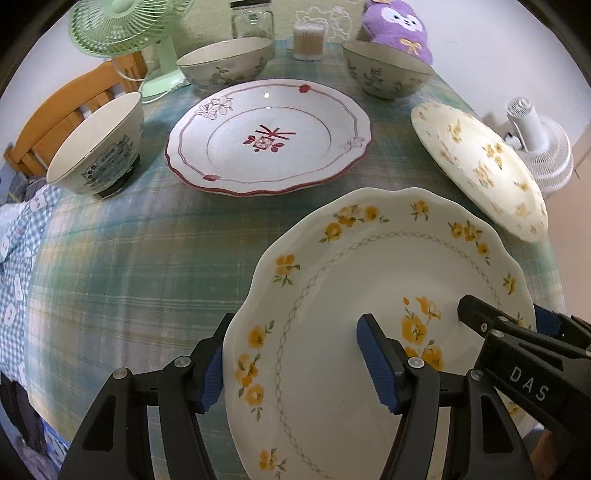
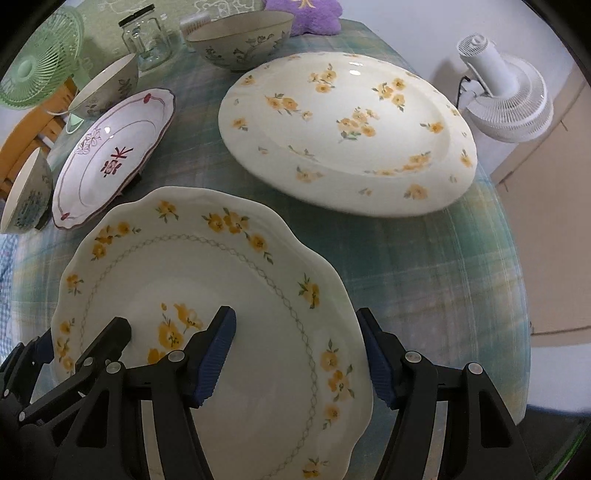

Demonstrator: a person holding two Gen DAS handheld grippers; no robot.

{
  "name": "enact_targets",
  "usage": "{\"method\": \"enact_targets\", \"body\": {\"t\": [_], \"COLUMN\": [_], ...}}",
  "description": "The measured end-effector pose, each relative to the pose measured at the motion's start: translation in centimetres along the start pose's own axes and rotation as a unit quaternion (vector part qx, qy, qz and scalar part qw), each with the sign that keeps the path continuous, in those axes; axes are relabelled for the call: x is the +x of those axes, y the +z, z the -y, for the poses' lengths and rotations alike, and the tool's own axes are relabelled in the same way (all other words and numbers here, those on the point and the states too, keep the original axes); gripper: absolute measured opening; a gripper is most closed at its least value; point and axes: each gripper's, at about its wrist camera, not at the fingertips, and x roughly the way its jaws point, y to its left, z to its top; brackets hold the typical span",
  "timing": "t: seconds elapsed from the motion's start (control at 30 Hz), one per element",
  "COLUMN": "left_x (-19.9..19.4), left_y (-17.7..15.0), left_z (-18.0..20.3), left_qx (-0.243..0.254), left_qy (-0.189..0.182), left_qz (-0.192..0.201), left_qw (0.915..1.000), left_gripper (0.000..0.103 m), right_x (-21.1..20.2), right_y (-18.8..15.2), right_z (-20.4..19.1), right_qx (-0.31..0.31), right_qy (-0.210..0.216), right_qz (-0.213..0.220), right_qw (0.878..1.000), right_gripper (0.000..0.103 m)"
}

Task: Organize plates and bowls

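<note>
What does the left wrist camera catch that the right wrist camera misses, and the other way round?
Only the left wrist view shows the cotton swab jar and the purple plush's face. Only the right wrist view shows the whole yellow-flowered oval platter. Both show the scalloped yellow-flower plate, the red-trimmed plate, three bowls, the glass jar, and both fans.

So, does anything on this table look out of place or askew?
Yes. The large yellow-flowered plate lies upside down, domed, near the table's right edge, unlike the red-patterned plate, which sits face up. Nothing looks spilled or broken.
</note>
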Motion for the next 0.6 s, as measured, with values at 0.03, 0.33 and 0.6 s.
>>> {"method": "enact_targets", "body": {"t": [0.03,0.33,0.6], "left_x": [0.1,0.4,-2.0], "left_y": [0.0,0.2,0.7], "left_z": [0.1,0.0,0.6], "left_qx": [-0.004,-0.031,-0.031], "left_qy": [0.003,0.004,0.027], "left_qz": [0.002,-0.015,0.017], "left_qw": [1.0,0.9994,0.999], "left_gripper": [0.067,0.068,0.085], "right_x": [0.0,-0.2,-2.2], "right_y": [0.1,0.1,1.2], "right_z": [0.0,0.3,2.0], "right_qx": [-0.004,-0.022,-0.026], "right_qy": [0.001,0.028,0.025], "right_qz": [0.002,0.016,0.044], "right_qw": [1.0,0.999,0.998], "right_gripper": [0.069,0.074,0.083]}}
